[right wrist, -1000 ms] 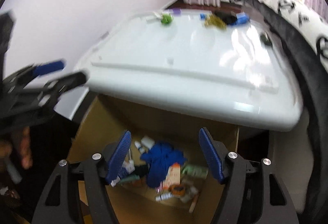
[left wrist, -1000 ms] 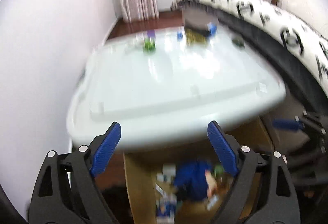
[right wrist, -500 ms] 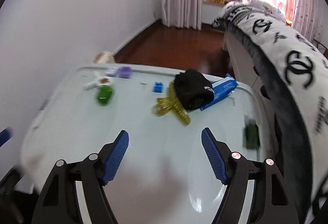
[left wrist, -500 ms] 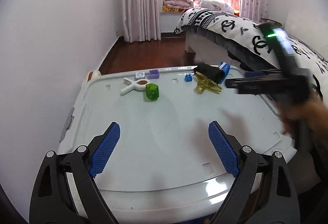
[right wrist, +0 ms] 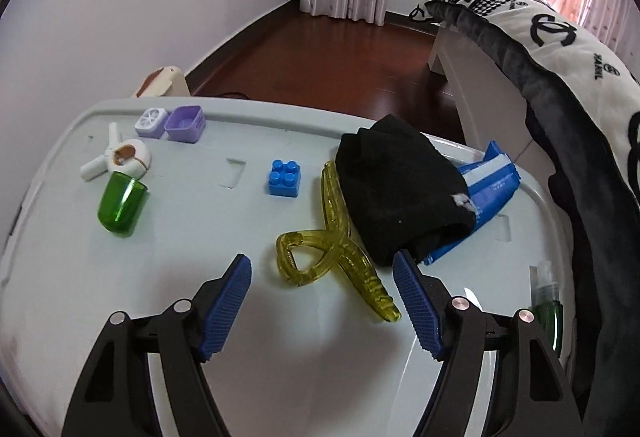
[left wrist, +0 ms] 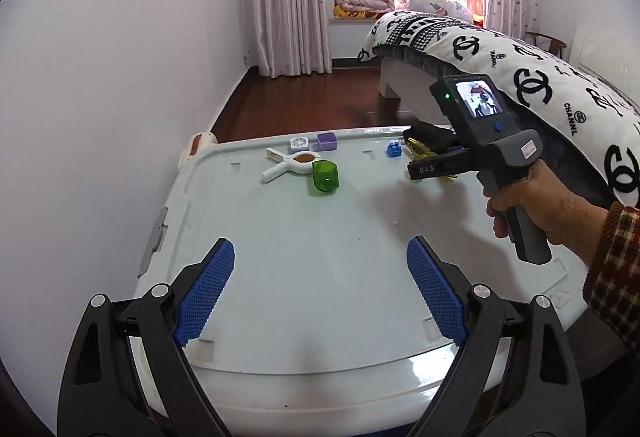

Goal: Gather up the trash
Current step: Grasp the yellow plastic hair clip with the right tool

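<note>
Small items lie at the far end of a white bin lid (left wrist: 320, 269). In the right wrist view I see a yellow hair claw (right wrist: 332, 245), a black cloth (right wrist: 400, 193), a blue packet (right wrist: 488, 185), a blue toy brick (right wrist: 285, 178), a green cup on its side (right wrist: 120, 203), a white clip (right wrist: 120, 157), a purple box (right wrist: 185, 123) and a small green spray bottle (right wrist: 546, 305). My right gripper (right wrist: 322, 273) is open, just short of the hair claw. My left gripper (left wrist: 320, 257) is open and empty over the lid's near half. The green cup (left wrist: 325, 176) lies far ahead of it.
A bed with a black-and-white cover (left wrist: 540, 85) runs along the lid's right side. A white wall (left wrist: 100, 97) is on the left. Dark wood floor (right wrist: 340, 65) lies beyond the lid. The hand holding the right gripper (left wrist: 532, 205) is over the lid's right part.
Both grippers rose from the cardboard box of trash below the lid and now face the lid's top. The right gripper moved forward to the hair claw and black cloth.
</note>
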A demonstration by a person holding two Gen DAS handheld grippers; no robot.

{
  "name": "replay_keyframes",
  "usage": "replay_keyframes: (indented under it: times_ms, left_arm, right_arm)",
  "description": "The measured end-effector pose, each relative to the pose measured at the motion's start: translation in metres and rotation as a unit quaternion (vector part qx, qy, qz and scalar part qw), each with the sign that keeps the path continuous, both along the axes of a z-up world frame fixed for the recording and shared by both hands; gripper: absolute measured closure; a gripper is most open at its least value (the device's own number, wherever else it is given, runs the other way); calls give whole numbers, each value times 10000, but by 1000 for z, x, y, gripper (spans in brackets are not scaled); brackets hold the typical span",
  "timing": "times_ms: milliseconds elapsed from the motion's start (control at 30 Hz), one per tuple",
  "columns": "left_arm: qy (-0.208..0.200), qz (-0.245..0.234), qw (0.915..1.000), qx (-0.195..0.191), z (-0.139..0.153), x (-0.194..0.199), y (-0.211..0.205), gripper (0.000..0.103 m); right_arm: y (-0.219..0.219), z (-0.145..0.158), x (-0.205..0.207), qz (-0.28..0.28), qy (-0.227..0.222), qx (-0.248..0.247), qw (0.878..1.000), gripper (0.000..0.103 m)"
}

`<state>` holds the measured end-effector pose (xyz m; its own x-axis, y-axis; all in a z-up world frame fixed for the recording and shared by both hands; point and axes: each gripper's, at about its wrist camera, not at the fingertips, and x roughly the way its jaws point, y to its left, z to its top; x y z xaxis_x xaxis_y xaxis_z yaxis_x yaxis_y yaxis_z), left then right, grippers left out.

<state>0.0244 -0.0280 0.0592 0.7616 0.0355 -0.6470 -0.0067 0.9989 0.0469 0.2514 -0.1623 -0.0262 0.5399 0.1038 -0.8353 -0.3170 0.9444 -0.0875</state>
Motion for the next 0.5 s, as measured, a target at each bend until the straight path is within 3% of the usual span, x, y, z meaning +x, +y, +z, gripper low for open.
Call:
replay_keyframes:
  times_ms: [133,500]
  left_arm:
    - [51,76,9998,153,-2,3,-1,17]
    - [668,339,9970,178,-20,15,4,17]
  right_arm:
    - [2,-2,1,31,-5,10,10000,31]
    - [3,-7,7,41,49,-4,10000,31]
